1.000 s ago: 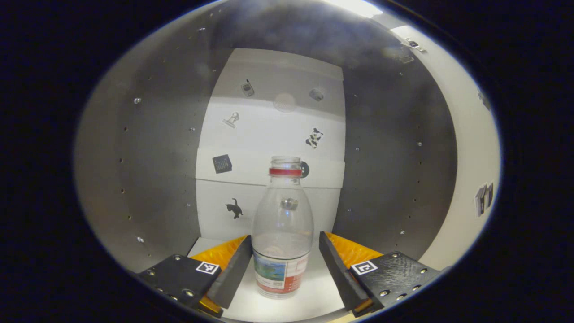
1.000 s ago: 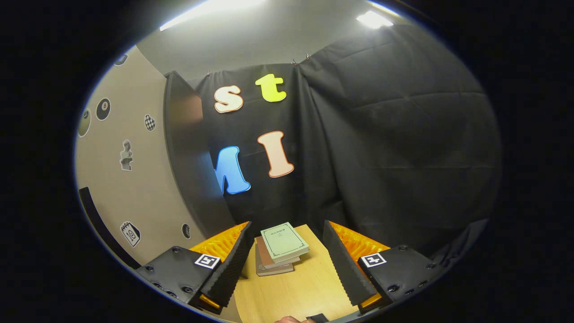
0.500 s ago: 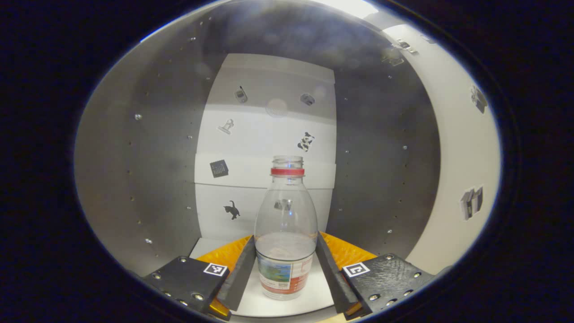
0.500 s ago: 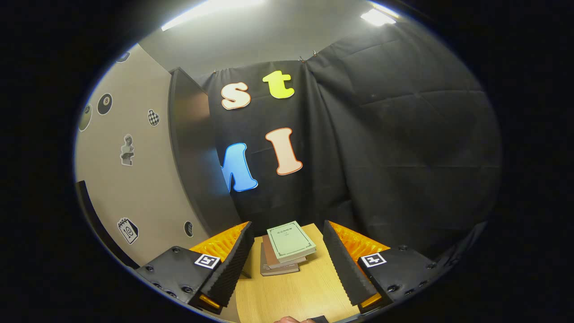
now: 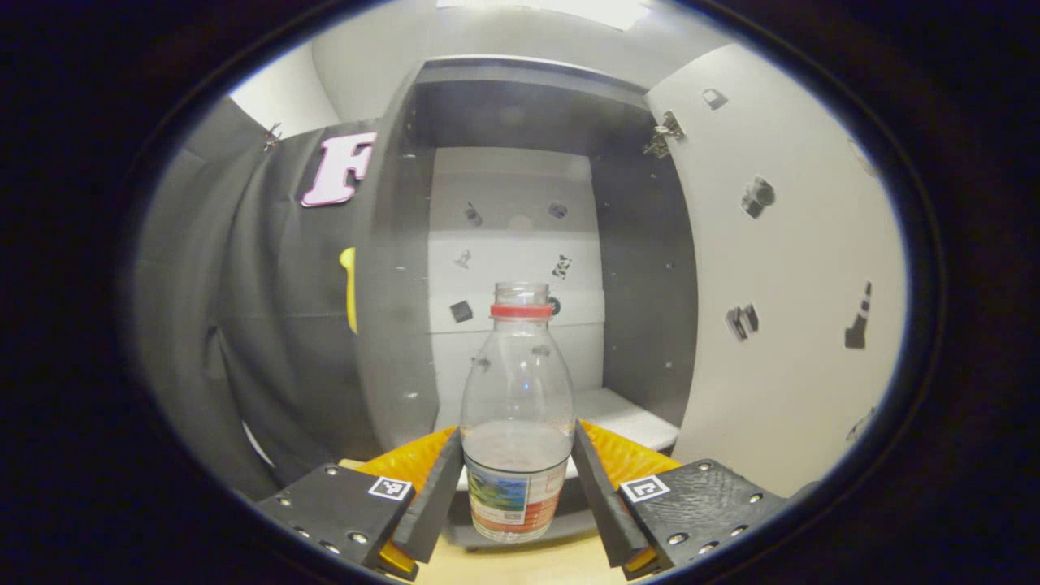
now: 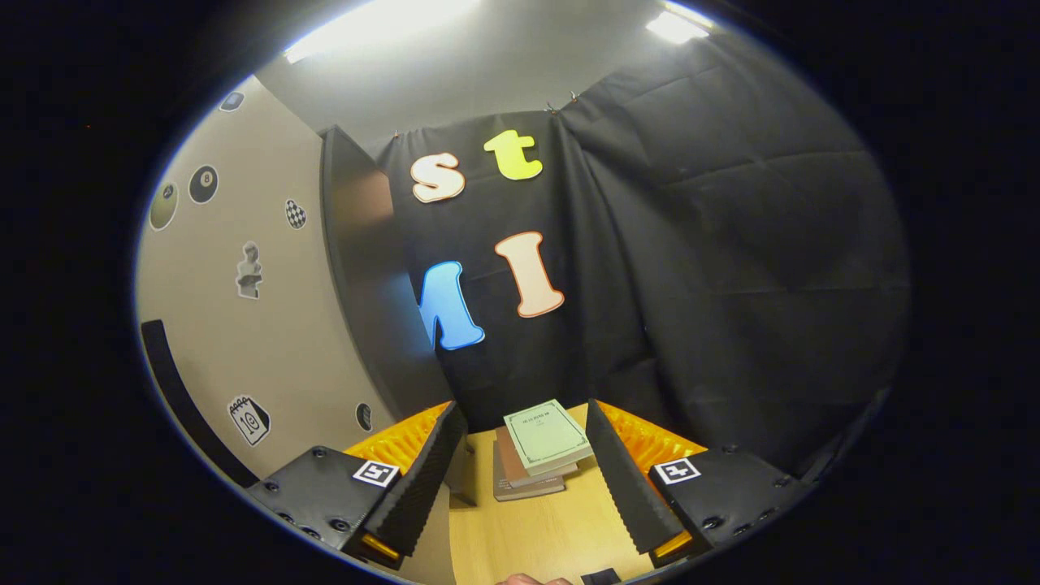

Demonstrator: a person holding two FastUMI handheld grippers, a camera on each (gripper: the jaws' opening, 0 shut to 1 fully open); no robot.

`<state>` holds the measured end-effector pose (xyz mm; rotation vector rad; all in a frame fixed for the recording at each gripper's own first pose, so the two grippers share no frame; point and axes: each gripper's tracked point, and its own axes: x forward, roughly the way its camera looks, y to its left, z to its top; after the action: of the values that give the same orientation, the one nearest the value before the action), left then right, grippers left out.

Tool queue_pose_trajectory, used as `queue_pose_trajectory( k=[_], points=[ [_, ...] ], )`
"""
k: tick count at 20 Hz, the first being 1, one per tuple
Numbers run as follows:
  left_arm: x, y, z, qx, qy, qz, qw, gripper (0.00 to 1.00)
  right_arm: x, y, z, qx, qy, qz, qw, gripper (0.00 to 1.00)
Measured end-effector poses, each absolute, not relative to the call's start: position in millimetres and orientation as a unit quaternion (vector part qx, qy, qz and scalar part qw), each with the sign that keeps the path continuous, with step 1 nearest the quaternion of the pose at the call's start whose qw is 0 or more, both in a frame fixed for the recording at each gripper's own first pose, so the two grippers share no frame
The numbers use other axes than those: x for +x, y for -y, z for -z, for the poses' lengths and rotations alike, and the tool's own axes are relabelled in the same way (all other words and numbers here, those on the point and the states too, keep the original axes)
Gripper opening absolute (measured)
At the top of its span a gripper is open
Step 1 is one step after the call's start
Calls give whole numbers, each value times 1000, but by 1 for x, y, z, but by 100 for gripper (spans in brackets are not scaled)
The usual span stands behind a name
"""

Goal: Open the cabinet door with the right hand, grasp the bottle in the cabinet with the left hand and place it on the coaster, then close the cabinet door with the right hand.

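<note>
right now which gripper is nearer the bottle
Left. The left gripper has both fingers pressed on the bottle; the right gripper hangs open over the table near stacked books.

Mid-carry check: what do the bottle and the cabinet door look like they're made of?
The bottle looks like clear, thin plastic: the cabinet's back wall shows through it, and it has a printed label band and a red neck ring. The left gripper is clamped on it. The cabinet door looks like a matte, pale laminated board with stickers on it and a metal hinge at the top; its core can't be told.
</note>
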<state>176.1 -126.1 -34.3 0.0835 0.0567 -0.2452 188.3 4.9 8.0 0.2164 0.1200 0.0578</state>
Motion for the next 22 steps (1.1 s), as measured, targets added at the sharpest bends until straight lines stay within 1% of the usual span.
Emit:
queue_pose_trajectory(
  k=[5,7,11,13,14,15,19,20,21,22],
  points=[
    [99,86,95,23,-54,122,991,75,164,-15,-20,82,-40,-11,996,98],
    [79,64,124,22,-54,108,992,75,158,-24,-21,101,-36,-8,994,98],
    [45,32,200,5,-77,93,993,75,142,-39,-11,148,-41,4,988,98],
    [32,24,233,-2,-80,90,993,75,134,-43,-9,180,-40,5,983,98],
    [27,22,248,-2,-82,90,993,78,131,-41,-7,193,-40,12,980,98],
    [21,25,259,-2,-86,85,993,75,127,-37,-5,196,-40,23,979,98],
    [11,28,304,-15,-98,74,992,75,118,-20,0,156,-38,66,985,98],
    [9,29,315,-17,-102,75,992,78,117,-20,-3,149,-34,71,986,98],
    [7,30,325,-16,-104,76,991,76,117,-21,-5,140,-31,75,987,98],
    [5,31,334,-17,-105,79,991,78,117,-22,-5,129,-31,79,988,98]
  ],
)
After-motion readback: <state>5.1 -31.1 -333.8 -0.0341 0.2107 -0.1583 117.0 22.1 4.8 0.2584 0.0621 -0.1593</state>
